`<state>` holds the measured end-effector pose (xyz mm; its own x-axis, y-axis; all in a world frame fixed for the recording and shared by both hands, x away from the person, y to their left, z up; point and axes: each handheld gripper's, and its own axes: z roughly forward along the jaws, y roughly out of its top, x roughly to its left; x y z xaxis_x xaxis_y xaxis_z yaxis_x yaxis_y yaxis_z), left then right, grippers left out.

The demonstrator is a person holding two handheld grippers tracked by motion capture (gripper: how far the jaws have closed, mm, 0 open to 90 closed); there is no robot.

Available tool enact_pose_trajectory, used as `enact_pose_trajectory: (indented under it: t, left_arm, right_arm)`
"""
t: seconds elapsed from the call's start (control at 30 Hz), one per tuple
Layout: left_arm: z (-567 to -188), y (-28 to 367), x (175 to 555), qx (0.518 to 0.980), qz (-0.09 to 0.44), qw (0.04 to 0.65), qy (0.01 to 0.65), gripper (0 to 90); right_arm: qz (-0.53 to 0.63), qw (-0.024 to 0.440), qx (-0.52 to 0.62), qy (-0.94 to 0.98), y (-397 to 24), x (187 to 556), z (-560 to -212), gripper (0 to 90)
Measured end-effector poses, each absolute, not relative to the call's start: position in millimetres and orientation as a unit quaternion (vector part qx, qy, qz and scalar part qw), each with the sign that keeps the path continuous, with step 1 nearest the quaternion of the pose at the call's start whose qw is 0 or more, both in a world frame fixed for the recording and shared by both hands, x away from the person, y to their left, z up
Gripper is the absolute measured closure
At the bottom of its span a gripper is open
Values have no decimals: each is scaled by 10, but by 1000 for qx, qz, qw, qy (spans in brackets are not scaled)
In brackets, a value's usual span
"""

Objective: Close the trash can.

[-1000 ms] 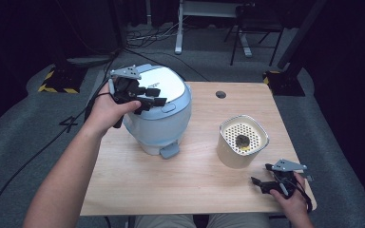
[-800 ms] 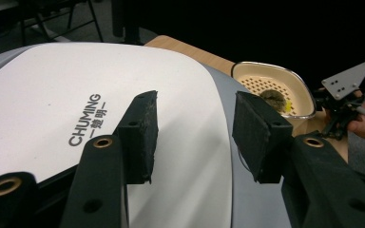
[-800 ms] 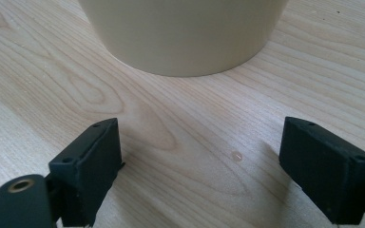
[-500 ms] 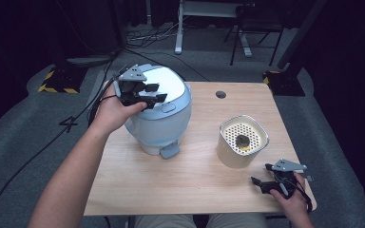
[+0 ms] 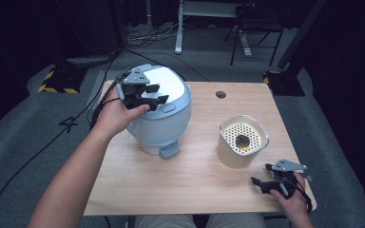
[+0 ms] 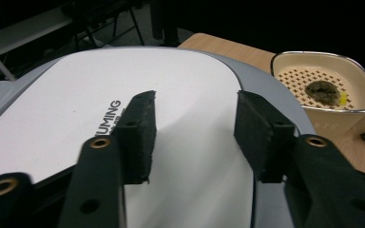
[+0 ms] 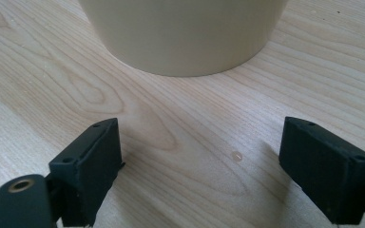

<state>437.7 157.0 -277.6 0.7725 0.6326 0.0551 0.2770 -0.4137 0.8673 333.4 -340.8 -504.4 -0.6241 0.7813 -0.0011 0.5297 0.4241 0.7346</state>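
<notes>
A rice cooker (image 5: 164, 121) with a pale blue body and a white lid (image 6: 76, 118) stands at the table's left. My left gripper (image 5: 159, 93) hovers just over that lid, pointing right. Its jaws have just been opening, and in the left gripper view (image 6: 195, 109) nothing lies between them. A cream pot (image 5: 228, 152) holds a perforated insert with a dark lump (image 5: 242, 140) on it. My right gripper (image 5: 261, 173) rests low at the table's front right, open. It faces the pot's wall (image 7: 185, 33) with bare wood between its fingers (image 7: 202, 137).
The wooden table (image 5: 190, 190) has a round cable hole (image 5: 221, 94) at the back. A blue tab (image 5: 169, 151) sticks out at the cooker's base. Cables run across the grey floor at left. A white desk frame and a chair stand behind.
The left gripper's jaws stand a little wider over the lid, and the left forearm has shifted slightly. The right hand has kept still.
</notes>
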Motion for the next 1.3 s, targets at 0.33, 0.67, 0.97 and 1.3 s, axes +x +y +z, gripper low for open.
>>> enact_pose_trajectory:
  t: [0.33,0.67,0.97,1.3]
  left_arm:
    - [-2628,1667,4196,793,152,529,261,325]
    - [-2532,1751,3655,790,150,554,217,299]
    - [-2804,1800,3284,813,169,507,231,289]
    - [-3208,1895,3101,809,165,500,263,286]
  right_arm:
    - [361,174,397,826,-3408,3334,-5044,142]
    - [361,174,396,826,-3408,3335,-5044,143]
    - [361,174,396,826,-3408,3335,-5044,143]
    - [361,174,396,826,-3409,3336,-5043,142]
